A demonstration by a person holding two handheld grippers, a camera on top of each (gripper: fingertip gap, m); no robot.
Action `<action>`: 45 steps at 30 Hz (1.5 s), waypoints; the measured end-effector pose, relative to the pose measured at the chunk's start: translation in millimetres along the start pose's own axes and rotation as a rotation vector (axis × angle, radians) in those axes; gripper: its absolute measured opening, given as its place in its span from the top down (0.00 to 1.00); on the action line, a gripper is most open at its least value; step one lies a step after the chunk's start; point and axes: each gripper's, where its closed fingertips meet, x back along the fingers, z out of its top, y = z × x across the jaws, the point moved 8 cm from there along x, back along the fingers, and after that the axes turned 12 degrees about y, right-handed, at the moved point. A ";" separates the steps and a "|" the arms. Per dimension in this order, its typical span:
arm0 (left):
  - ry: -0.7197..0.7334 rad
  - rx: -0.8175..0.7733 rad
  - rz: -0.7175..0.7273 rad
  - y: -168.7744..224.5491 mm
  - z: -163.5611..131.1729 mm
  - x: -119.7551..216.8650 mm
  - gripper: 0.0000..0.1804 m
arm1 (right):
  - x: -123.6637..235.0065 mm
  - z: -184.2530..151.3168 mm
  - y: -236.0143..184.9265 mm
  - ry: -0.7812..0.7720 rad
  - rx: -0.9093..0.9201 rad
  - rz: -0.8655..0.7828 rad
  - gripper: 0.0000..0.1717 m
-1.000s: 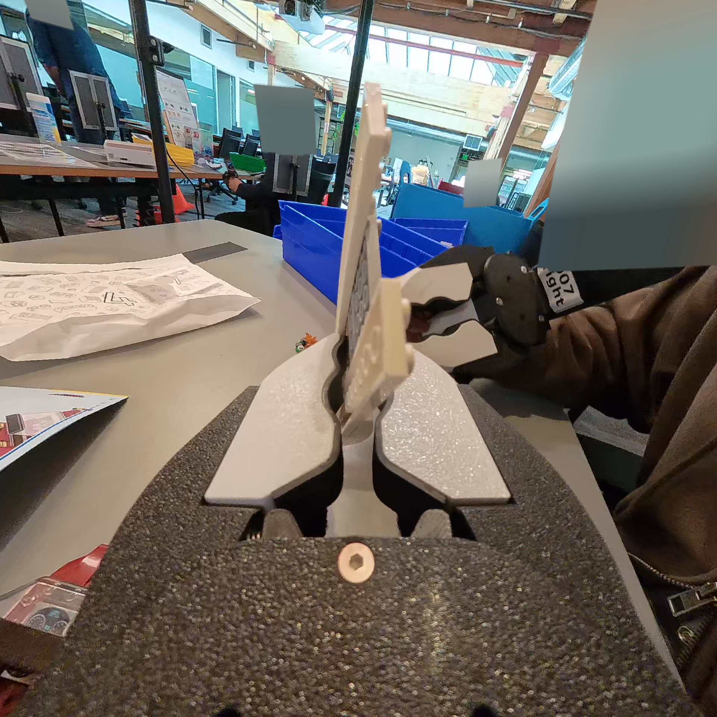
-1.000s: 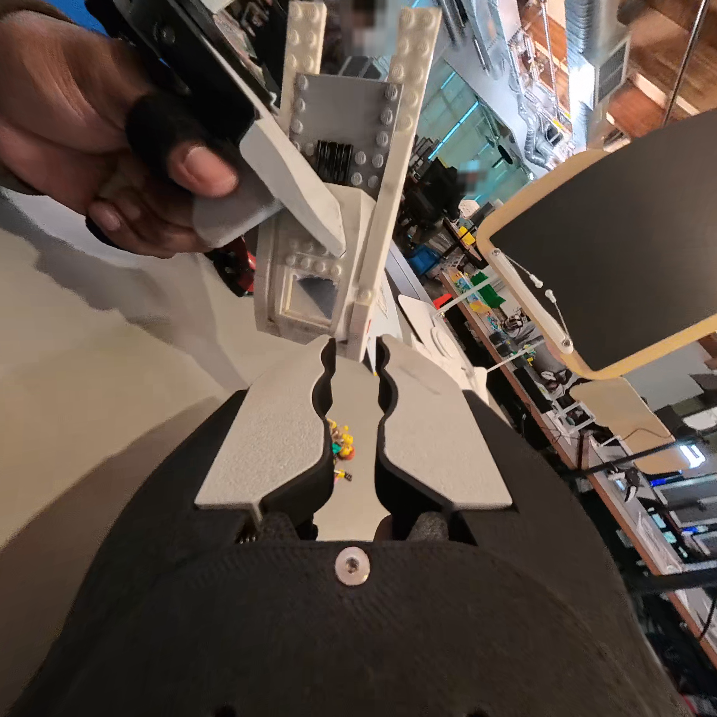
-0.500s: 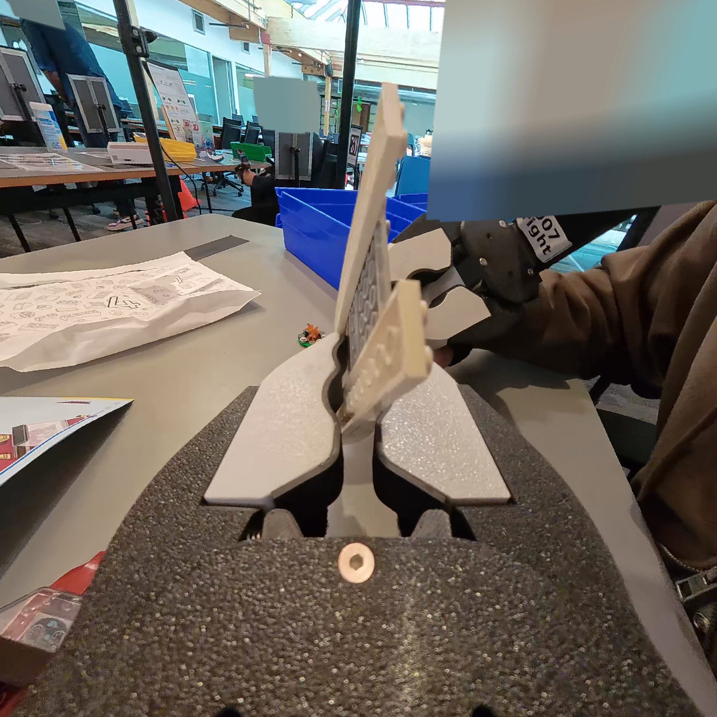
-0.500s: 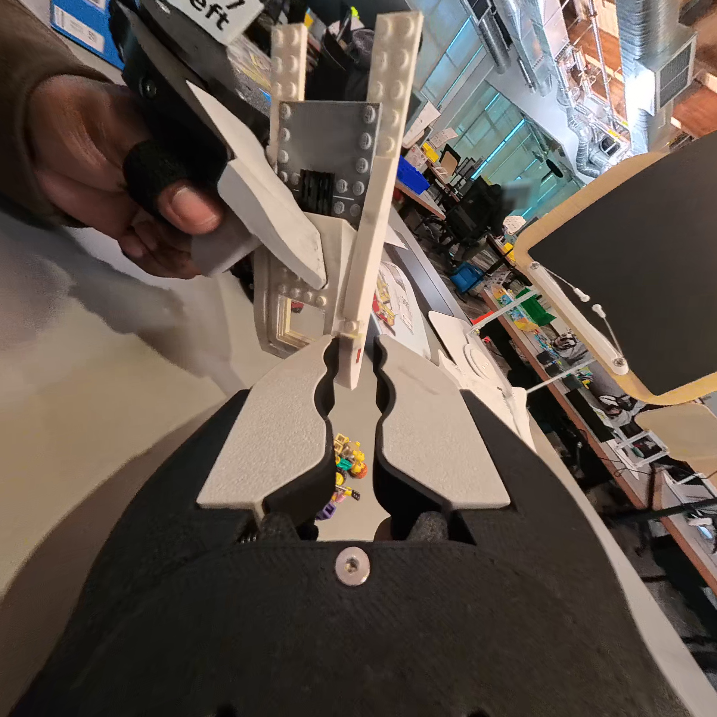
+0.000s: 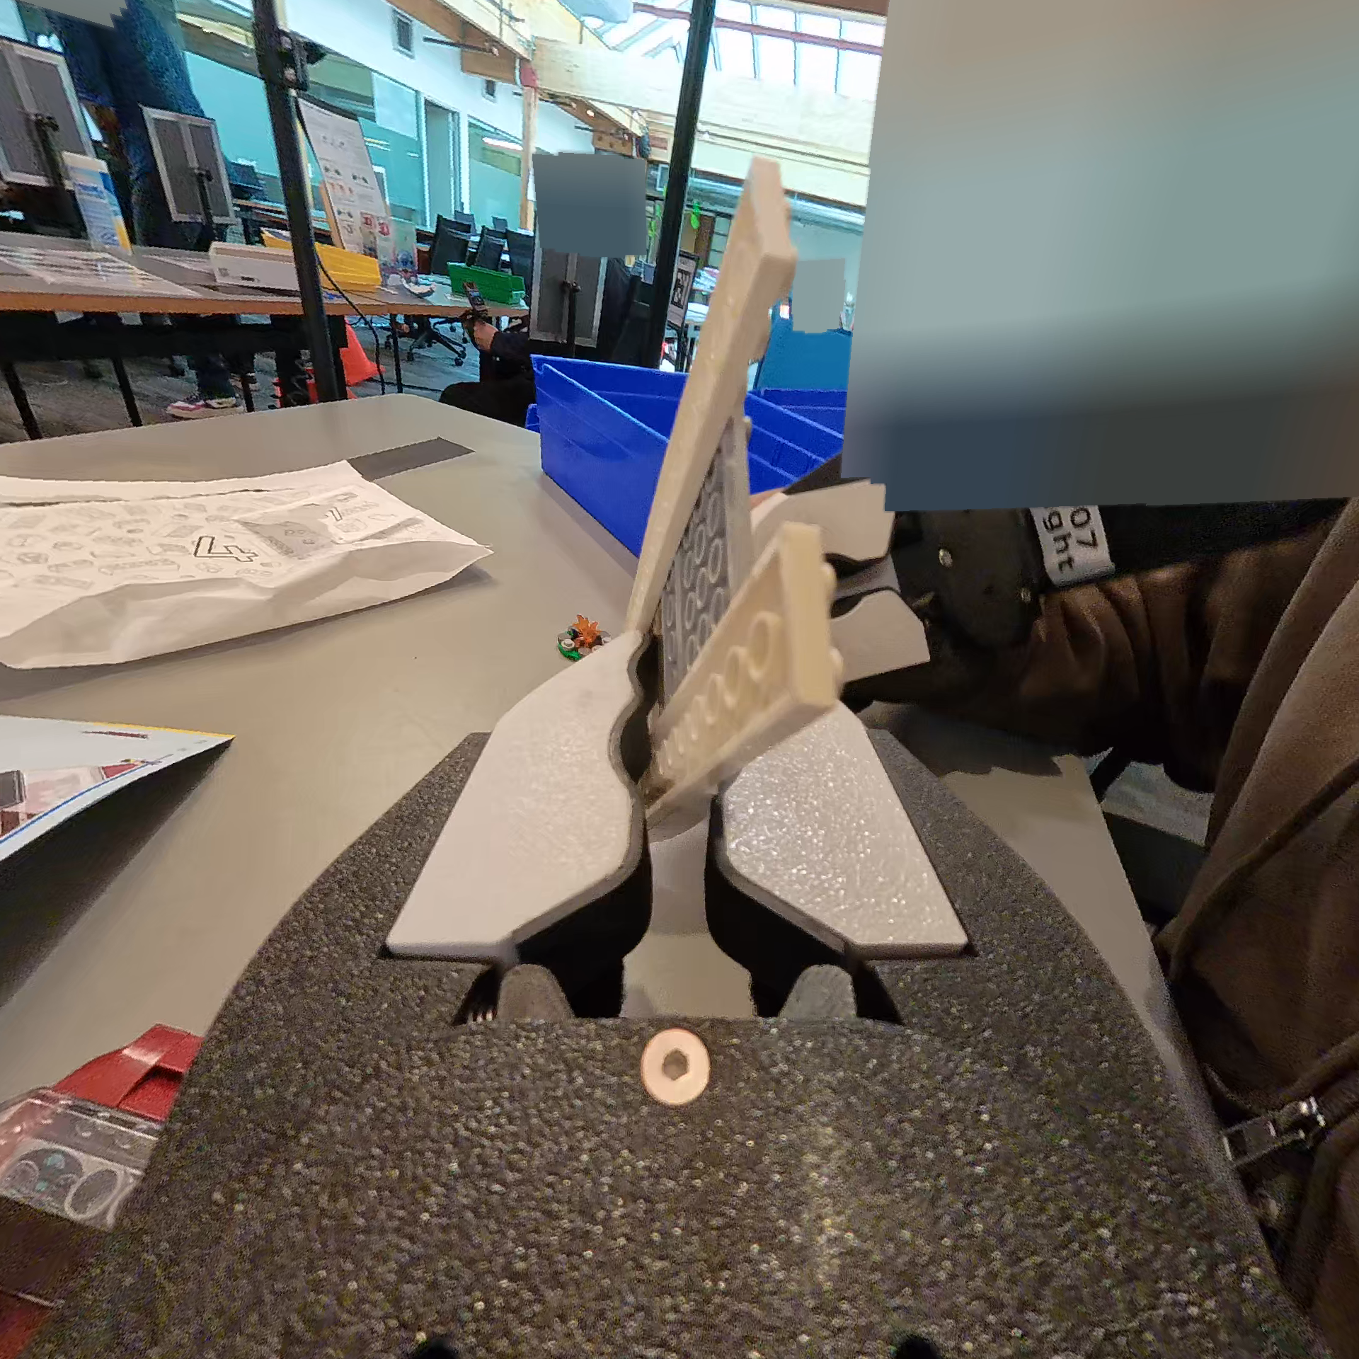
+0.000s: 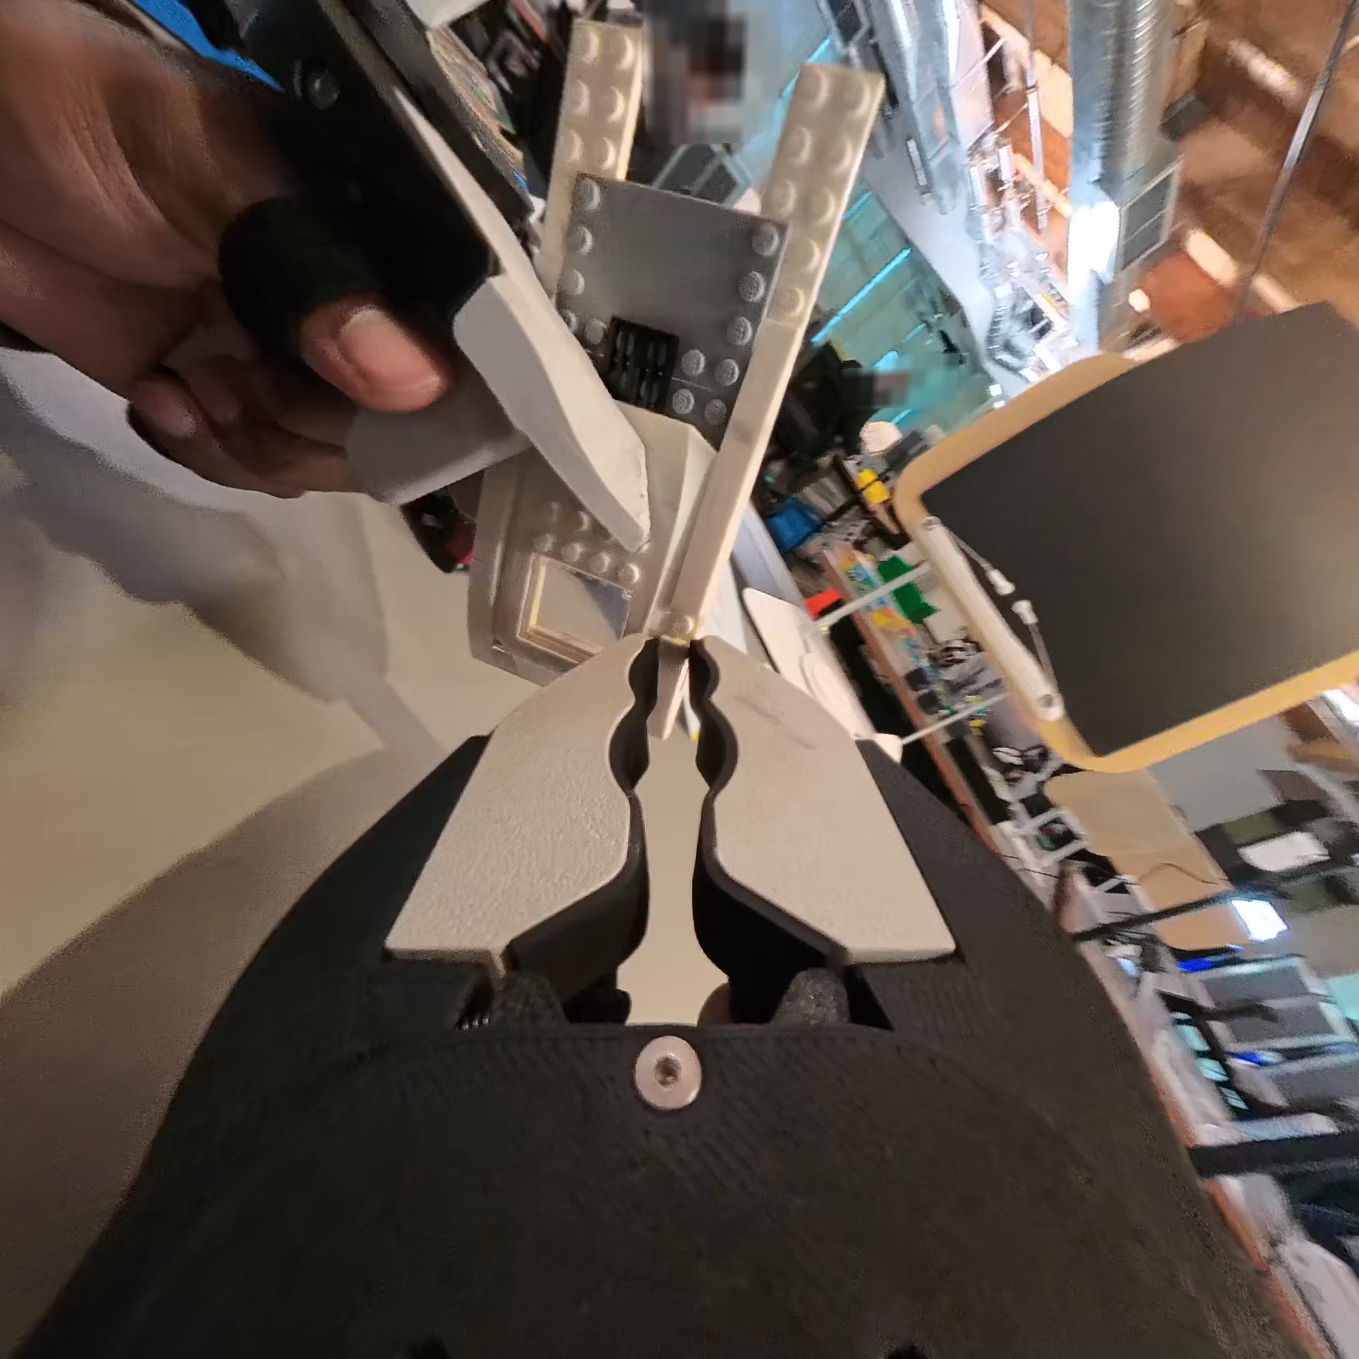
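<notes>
My left gripper [image 5: 673, 743] is shut on the lower edge of a brick assembly [image 5: 698, 581] and holds it upright above the grey table [image 5: 382, 735]. The assembly is a grey studded plate [image 6: 662, 257] between two long white plates, with a window frame [image 6: 566, 603] at its base. My right gripper [image 6: 673, 662] is shut on the lower end of one long white plate [image 6: 779, 331], which angles away from the grey plate. It also shows in the left wrist view [image 5: 868, 581], coming in from the right. The left gripper's finger [image 6: 559, 412] lies across the assembly in the right wrist view.
Blue bins [image 5: 610, 441] stand behind the assembly. A white paper bag [image 5: 184, 559], a booklet [image 5: 73, 772] and a red packet [image 5: 110, 1088] lie to the left. A small orange and green piece [image 5: 582, 638] sits on the table. A chair back [image 6: 1140, 515] is at the right. My left and right fingertips are right by each other.
My right gripper's jaws closed onto the lower end of the white plate. That plate has swung out at an angle from the assembly. My left gripper kept its hold.
</notes>
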 end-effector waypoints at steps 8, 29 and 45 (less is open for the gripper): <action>0.013 0.049 0.030 -1.7 -1.2 1.3 0.94 | 2.4 2.6 -6.8 -0.012 0.054 -0.056 0.96; 0.051 0.201 0.055 -17.8 1.9 5.1 0.94 | 4.5 -5.9 -0.6 0.065 -0.192 -0.038 0.84; 0.333 0.568 0.125 -27.7 -2.4 15.2 0.94 | -41.7 27.8 -45.1 -0.072 0.085 -0.152 0.83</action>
